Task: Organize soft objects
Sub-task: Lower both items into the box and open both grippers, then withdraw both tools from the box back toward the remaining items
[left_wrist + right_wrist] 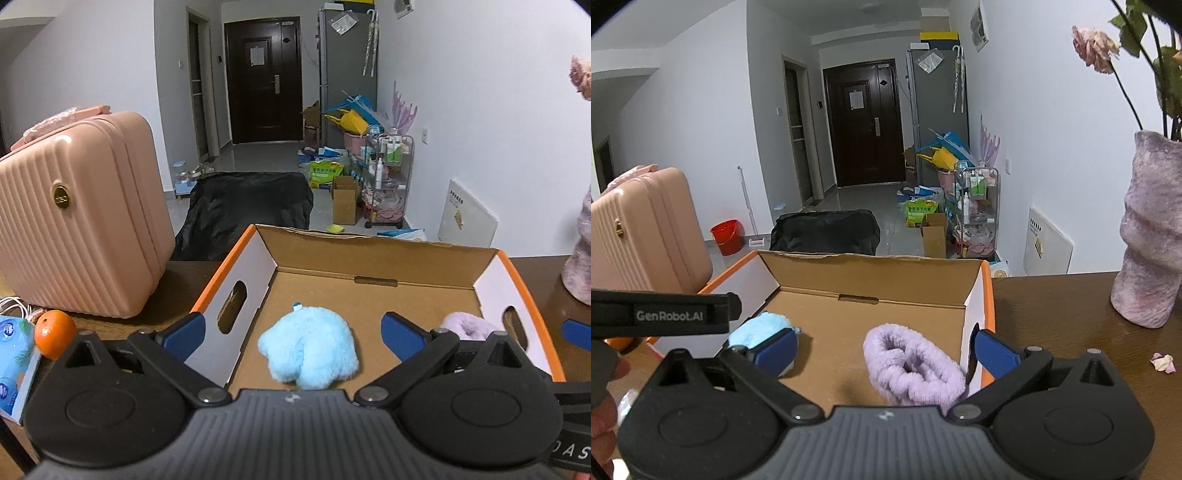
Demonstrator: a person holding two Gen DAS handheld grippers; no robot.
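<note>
Lying on the floor of the open cardboard box [369,299], toward its near edge: a fluffy blue toy [308,347] and, at 3 o'clock from it, a lilac fluffy roll [912,363], apart from each other. Hovering over the near rim of the box: the left gripper [293,332], fingers wide apart and holding nothing, with the blue toy in the gap between them but not touched. Spread wide as well: the right gripper [884,349], empty, the lilac roll between its fingers, the right finger [995,352] outside the orange-edged box wall. Standing on the brown table [1052,314]: a pink suitcase [79,218] at 9 o'clock of the box, an orange [55,332] just before it, a mottled vase [1150,236] with wilted flowers at 3 o'clock.
</note>
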